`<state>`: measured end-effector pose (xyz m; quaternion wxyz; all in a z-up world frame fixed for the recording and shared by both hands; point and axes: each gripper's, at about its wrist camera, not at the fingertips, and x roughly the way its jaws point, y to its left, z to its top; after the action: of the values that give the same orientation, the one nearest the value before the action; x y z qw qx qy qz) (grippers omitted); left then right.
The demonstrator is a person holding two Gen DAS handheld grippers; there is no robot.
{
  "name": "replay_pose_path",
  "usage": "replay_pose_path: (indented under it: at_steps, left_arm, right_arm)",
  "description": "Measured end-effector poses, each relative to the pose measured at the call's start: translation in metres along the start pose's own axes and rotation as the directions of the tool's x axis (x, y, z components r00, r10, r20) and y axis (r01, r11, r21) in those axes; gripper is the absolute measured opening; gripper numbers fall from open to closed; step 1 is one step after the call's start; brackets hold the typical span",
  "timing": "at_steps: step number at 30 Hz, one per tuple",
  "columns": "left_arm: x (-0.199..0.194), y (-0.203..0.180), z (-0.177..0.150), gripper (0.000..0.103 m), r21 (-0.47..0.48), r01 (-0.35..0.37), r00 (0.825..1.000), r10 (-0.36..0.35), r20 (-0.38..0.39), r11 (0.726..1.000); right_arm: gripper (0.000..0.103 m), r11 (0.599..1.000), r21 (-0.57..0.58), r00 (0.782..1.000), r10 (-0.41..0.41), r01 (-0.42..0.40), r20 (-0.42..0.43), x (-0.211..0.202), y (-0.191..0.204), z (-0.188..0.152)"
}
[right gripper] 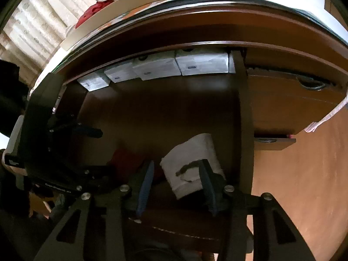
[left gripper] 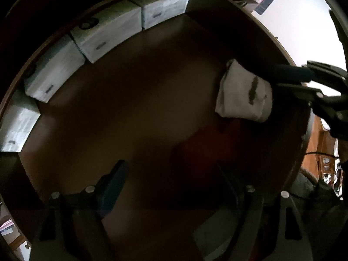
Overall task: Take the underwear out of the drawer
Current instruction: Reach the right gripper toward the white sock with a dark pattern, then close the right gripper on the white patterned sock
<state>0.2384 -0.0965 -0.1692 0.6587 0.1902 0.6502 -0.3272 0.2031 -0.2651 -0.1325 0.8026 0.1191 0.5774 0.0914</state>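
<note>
Underwear (right gripper: 191, 163), a folded white bundle with a dark mark, lies on the drawer (right gripper: 152, 113) floor near the right wall and front edge. White boxes (right gripper: 156, 66) line the drawer's back edge; something red (right gripper: 126, 158) lies to the bundle's left, near the front edge. Its long axis seems to run front to back, tilted slightly. The right gripper (right gripper: 176, 180) straddles it, jaws narrowed, right pad touching; a firm pinch is not evident. The left gripper (left gripper: 171, 187) hovers wide, with nothing visibly between its fingers. Best squeeze all layers, then lift straight up, clear of the wall.
</note>
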Motion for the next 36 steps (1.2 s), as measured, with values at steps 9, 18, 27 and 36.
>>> replay_pose_path:
  at_steps: [9,18,27,36]
  left_arm:
    - [0.027,-0.008,0.024,0.076,-0.003,0.086,0.993,-0.086,-0.086,0.996]
    - [0.026,-0.022,0.018,0.035,0.006,0.132,0.989,-0.131,-0.069,0.991]
    - [0.017,-0.005,0.010,0.036,-0.056,0.155,0.987,-0.157,-0.026,0.986]
    - [-0.002,0.014,0.002,0.036,-0.100,0.096,0.995,-0.094,0.019,0.990]
  right_arm:
    - [0.045,0.999,0.038,1.000,0.024,-0.024,-0.014,0.002,-0.009,0.002]
    - [0.045,1.000,0.012,0.999,0.002,-0.002,-0.046,0.011,-0.006,0.007]
    - [0.045,0.997,-0.061,0.991,-0.062,0.055,-0.122,0.026,0.004,0.012]
    - [0.045,0.977,-0.159,0.963,-0.172,0.141,-0.205,0.043,0.013,0.023]
